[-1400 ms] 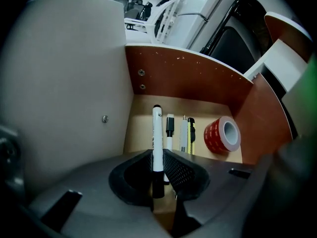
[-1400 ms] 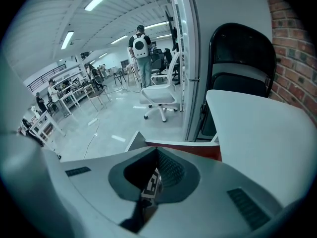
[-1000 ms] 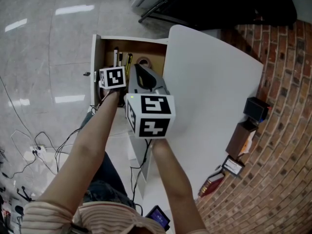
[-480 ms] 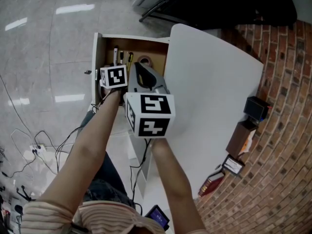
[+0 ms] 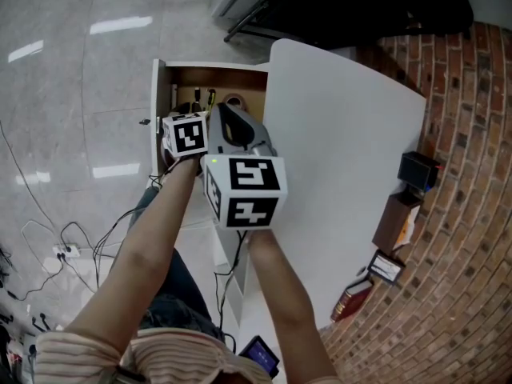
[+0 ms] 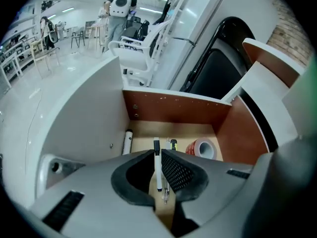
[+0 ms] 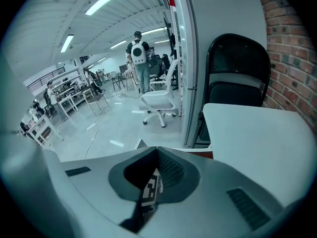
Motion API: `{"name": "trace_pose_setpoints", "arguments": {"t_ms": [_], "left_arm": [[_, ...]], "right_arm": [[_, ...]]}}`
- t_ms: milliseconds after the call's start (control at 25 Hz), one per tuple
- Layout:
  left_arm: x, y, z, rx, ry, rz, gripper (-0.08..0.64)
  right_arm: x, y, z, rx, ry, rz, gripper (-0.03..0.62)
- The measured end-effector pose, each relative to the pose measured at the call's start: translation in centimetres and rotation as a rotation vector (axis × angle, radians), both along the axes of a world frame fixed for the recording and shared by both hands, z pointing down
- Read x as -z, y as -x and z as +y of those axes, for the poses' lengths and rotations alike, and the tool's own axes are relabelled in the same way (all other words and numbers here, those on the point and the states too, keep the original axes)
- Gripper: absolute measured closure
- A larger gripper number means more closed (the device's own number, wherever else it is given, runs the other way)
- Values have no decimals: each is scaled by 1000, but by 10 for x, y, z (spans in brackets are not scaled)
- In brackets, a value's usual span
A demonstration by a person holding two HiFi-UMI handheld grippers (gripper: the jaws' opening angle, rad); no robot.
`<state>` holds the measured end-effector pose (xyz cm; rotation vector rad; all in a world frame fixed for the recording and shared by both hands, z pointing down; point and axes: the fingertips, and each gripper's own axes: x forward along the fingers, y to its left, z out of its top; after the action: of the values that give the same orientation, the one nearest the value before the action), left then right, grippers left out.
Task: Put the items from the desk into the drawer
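- Some pens, a white marker and a red tape roll lie in the open drawer, left of the white desk.
- The left gripper hangs over the drawer. Its jaws have just been closing to a thin gap, pinching nothing; a pen shows through.
- The right gripper is just beside it, jaws together, empty.

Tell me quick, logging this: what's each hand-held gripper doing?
Left hand-held gripper: slightly open, jaws just been closing, nothing between them.
Right hand-held gripper: closed, empty.
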<state>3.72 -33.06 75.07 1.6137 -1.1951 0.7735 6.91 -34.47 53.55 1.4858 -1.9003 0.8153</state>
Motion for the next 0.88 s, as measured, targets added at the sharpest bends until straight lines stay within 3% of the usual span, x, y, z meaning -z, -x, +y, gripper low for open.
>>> {"name": "trace_pose_setpoints", "arguments": {"t_ms": [440,880], "left_arm": [[67,-9,-12,-56,-183,103,551],[152,13,-16,-156,-404,117,551]], "right_arm": [[26,-2,4,-33,-61,-32,575],[58,2,10,-67,-145,-89,575]]}}
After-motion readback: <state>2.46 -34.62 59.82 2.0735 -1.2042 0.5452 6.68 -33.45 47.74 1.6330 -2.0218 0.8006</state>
